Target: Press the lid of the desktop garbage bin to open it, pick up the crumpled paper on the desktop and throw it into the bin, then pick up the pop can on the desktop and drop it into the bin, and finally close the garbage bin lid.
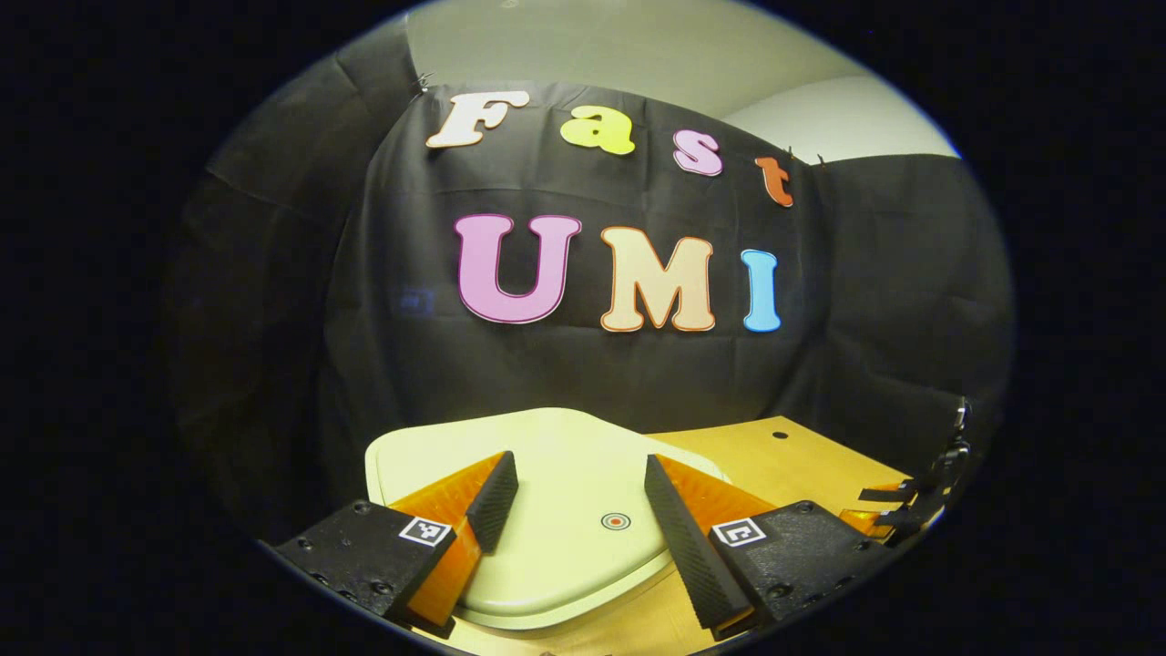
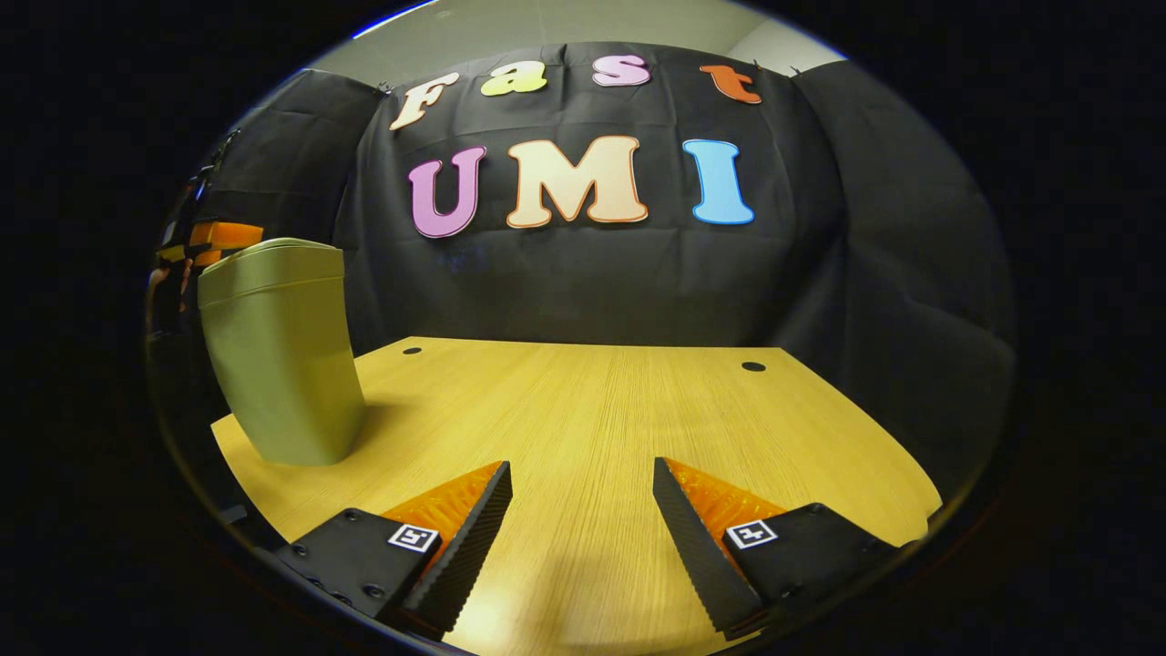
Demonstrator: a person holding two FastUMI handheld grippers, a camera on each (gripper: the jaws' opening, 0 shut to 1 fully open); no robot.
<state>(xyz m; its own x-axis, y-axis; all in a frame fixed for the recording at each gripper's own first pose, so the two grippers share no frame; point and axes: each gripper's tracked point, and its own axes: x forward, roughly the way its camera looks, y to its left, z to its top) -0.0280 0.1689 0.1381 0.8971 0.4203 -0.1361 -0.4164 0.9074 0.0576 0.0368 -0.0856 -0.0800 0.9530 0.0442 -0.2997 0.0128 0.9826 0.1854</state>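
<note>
Left gripper (image 1: 580, 497) poised right above the bin, jaws spread wide, nothing between them, aimed slightly downward over the closed lid (image 1: 556, 519). Each finger sits over one side of that pale lid, and a small round target mark (image 1: 616, 521) lies on it just inside the right-hand finger. Whether the fingers touch the lid, I cannot tell. Beyond the lid, at two o'clock, a strip of wooden desktop (image 1: 792, 456) runs to the black cloth wall (image 1: 583, 364).

Over to the right gripper (image 2: 583, 506): also wide open, empty, held low and near level above the desktop (image 2: 592, 410), pointing straight at the cloth wall (image 2: 583, 282). Bare wood shows between its fingers. Out at ten o'clock stands the garbage bin (image 2: 278, 364), upright, lid down, near the desk's left edge and well apart from this gripper. Just behind the bin's top, at the view's far left edge, a part of the other gripper (image 2: 219, 235) peeks over the lid.
</note>
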